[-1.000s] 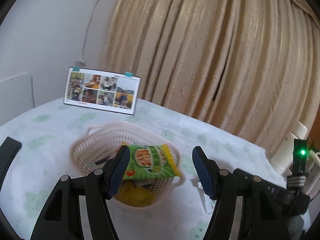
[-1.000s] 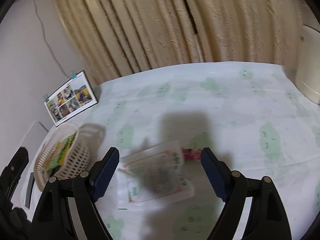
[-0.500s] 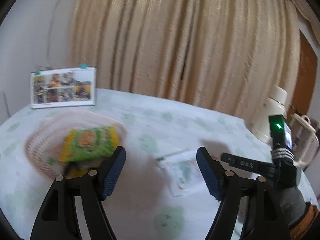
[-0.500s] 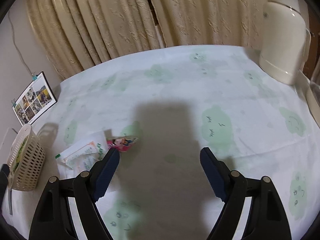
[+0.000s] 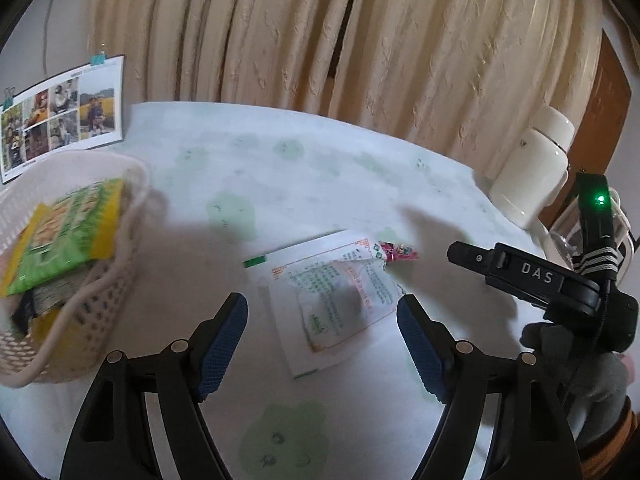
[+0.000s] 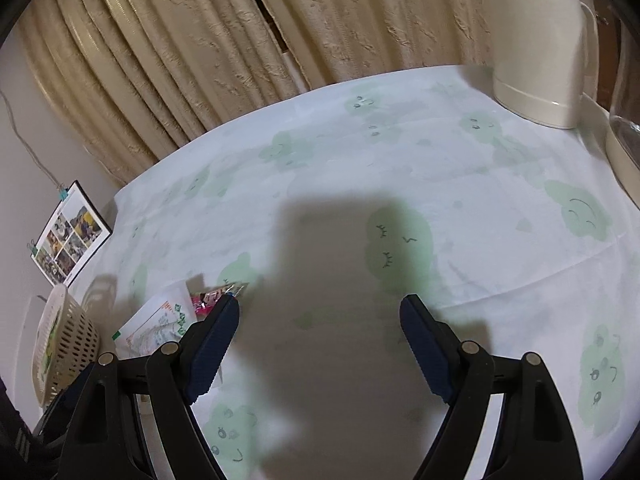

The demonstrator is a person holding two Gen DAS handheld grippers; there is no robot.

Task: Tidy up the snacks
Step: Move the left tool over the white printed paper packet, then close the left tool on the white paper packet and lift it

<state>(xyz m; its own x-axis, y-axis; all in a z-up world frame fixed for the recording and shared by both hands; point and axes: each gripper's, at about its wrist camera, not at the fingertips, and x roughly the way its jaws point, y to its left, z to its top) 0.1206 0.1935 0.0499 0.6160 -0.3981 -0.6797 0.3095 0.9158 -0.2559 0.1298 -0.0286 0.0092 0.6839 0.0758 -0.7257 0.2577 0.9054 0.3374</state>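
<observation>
A white lattice basket [image 5: 96,300] stands at the left, holding a green-and-yellow snack bag [image 5: 68,232] on top of darker packets. A flat white snack pouch [image 5: 340,296] with orange and green print lies on the tablecloth, just ahead of my open, empty left gripper [image 5: 322,332]. A small pink candy wrapper [image 5: 398,251] touches the pouch's far right corner. In the right wrist view the pouch [image 6: 160,322], the pink wrapper [image 6: 208,300] and the basket [image 6: 66,344] sit at the left. My right gripper [image 6: 320,328] is open over bare cloth, its left finger beside the wrapper.
A cream thermos jug [image 5: 532,168] stands at the table's right edge, also large in the right wrist view as the jug [image 6: 540,40]. A photo collage card [image 5: 60,112] leans on the wall behind the basket. Beige curtains hang behind the table. A gloved hand [image 5: 580,356] holds the right gripper's body.
The left gripper has swung right, away from over the basket, to face the white pouch. The right gripper has moved right, off the pouch and over bare cloth nearer the thermos.
</observation>
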